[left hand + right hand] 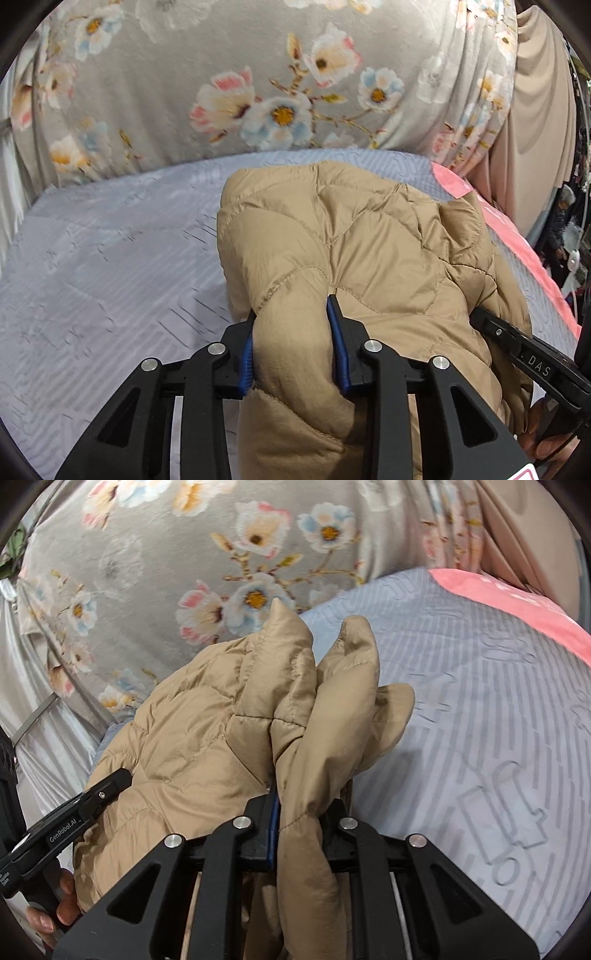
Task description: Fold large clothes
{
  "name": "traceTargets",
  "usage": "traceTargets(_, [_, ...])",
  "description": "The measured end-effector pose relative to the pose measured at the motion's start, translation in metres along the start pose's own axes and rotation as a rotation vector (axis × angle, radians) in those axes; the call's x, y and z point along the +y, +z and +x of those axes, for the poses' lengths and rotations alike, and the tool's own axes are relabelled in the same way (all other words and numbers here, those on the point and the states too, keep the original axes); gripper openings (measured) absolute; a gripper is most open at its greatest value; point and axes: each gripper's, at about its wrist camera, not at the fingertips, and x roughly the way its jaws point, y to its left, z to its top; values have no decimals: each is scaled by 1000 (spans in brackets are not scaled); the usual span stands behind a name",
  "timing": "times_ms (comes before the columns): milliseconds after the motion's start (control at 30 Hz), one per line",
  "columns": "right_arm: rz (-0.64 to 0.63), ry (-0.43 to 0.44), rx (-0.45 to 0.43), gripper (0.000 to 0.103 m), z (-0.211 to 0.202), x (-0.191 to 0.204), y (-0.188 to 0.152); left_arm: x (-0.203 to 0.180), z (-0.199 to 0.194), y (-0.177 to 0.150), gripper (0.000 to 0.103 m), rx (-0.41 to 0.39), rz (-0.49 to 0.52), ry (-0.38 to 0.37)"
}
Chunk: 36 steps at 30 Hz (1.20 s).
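Observation:
A tan quilted puffer jacket (369, 236) lies bunched on the bed, with its near edge lifted off the cover. My left gripper (293, 314) is shut on a thick fold of that edge, which bulges between the blue pads. To the right in the left wrist view, a black finger (495, 328) of the other gripper reaches into the jacket's side. In the right wrist view, my right gripper (306, 805) is shut on a gathered ridge of the jacket (207, 720), whose folds stand up above the jaws. The left gripper's finger (96, 794) shows at the lower left, with a hand below it.
The bed has a pale lilac-grey patterned cover (110, 258). A grey floral cloth (221, 74) hangs behind it. A pink blanket (517, 605) lies along the bed's right edge, next to a beige curtain (539, 110). A person (561, 225) stands far off at the right.

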Motion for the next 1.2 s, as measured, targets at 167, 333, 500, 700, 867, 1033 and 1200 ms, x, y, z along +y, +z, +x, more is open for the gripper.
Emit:
traceTargets(167, [-37, 45, -7, 13, 29, 42, 8, 35, -3, 12, 23, -34, 2, 65])
traceTargets(333, [-69, 85, -15, 13, 59, 85, 11, 83, 4, 22, 15, -39, -22, 122])
traceTargets(500, [-92, 128, -20, 13, 91, 129, 14, 129, 12, 31, 3, -58, -40, 170])
traceTargets(700, [-182, 96, 30, 12, 151, 183, 0, 152, 49, 26, 0, 10, -3, 270])
traceTargets(867, [-100, 22, 111, 13, 192, 162, -8, 183, 49, -1, 0, 102, -135, 277])
traceTargets(1033, [-69, 14, 142, 15, 198, 142, -17, 199, 33, -38, 2, 159, -210, 288])
traceTargets(1200, [-118, -14, 181, 17, 213, 156, -13, 212, 69, -55, 0, 274, -258, 307])
